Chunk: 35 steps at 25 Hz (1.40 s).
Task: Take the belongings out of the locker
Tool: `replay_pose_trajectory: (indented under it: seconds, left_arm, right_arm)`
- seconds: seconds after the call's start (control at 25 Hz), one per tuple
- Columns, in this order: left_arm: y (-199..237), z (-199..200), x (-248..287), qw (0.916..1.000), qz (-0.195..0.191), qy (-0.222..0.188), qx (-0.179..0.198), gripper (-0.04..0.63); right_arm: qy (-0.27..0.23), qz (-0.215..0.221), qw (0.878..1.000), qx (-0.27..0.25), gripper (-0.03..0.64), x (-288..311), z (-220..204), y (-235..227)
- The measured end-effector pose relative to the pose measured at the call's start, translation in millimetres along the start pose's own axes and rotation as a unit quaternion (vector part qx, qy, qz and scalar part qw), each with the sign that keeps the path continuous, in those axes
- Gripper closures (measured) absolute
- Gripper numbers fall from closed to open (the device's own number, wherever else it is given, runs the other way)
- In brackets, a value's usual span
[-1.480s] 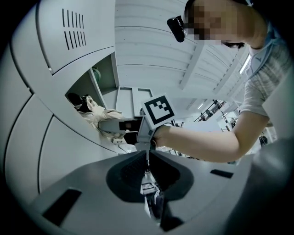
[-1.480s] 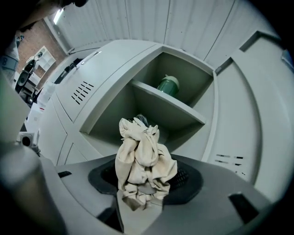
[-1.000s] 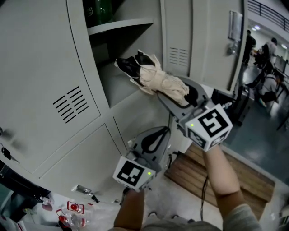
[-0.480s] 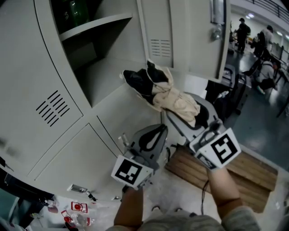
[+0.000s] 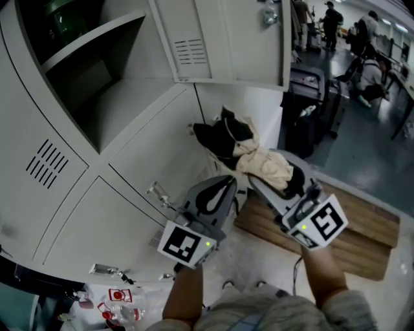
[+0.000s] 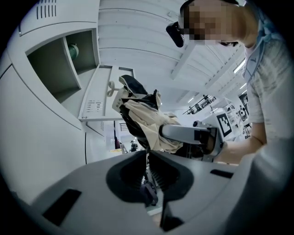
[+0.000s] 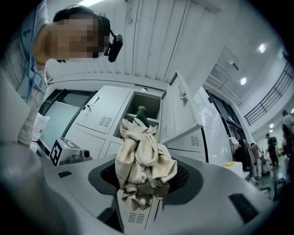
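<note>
A crumpled beige and black garment (image 5: 249, 152) hangs in the air in front of the lower locker doors, with my right gripper (image 5: 262, 171) shut on it. In the right gripper view the beige cloth (image 7: 144, 158) fills the gap between the jaws. My left gripper (image 5: 223, 185) is just left of it, shut and holding nothing; its jaws meet in the left gripper view (image 6: 148, 158). The open locker (image 5: 97, 84) is at the upper left. A green bottle (image 5: 61, 19) stands on its top shelf; the lower compartment looks bare.
The locker's door (image 5: 220, 39) stands open above the garment. A wooden pallet (image 5: 362, 239) lies on the floor at the right and a black suitcase (image 5: 310, 110) stands behind it. Small items (image 5: 113, 304) lie on the floor at the lower left. People (image 5: 369, 64) are far off.
My right gripper has carried the garment out of the locker's lower compartment, down and to the right. The left gripper has stayed shut beside it.
</note>
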State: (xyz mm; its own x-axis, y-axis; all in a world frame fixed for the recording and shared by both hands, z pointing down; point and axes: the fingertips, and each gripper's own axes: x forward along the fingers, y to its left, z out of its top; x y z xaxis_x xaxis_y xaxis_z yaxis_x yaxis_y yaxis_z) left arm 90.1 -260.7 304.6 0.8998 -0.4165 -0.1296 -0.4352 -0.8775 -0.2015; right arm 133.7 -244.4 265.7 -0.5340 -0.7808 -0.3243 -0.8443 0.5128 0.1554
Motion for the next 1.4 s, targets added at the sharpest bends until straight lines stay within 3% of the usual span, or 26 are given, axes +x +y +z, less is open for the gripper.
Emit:
replay_pose_trajectory:
  seconds: [0.24,0.64,1.16,1.4]
  left_arm:
    - [-28,-16,8,0.9996,-0.024,0.015,-0.006,0.591]
    - [-49,-24,14,0.9992,-0.025,0.026,-0.014,0.591]
    - [-60,-25,13,0.9993,-0.013,0.035,-0.009,0.591]
    - [-64,-26,14,0.9992,-0.010,0.037,-0.010,0.591]
  right_arm:
    - [0.003,-0.007,1.000,0.030,0.385,-42,-21,0]
    - [0.008,-0.018,0.998,0.057,0.385,-77,-38,-5]
    - [0.007,-0.026,0.999,0.034,0.385,-93,-43,-13]
    - [0.014,-0.024,0.998,0.048,0.385,-97,-45,-11]
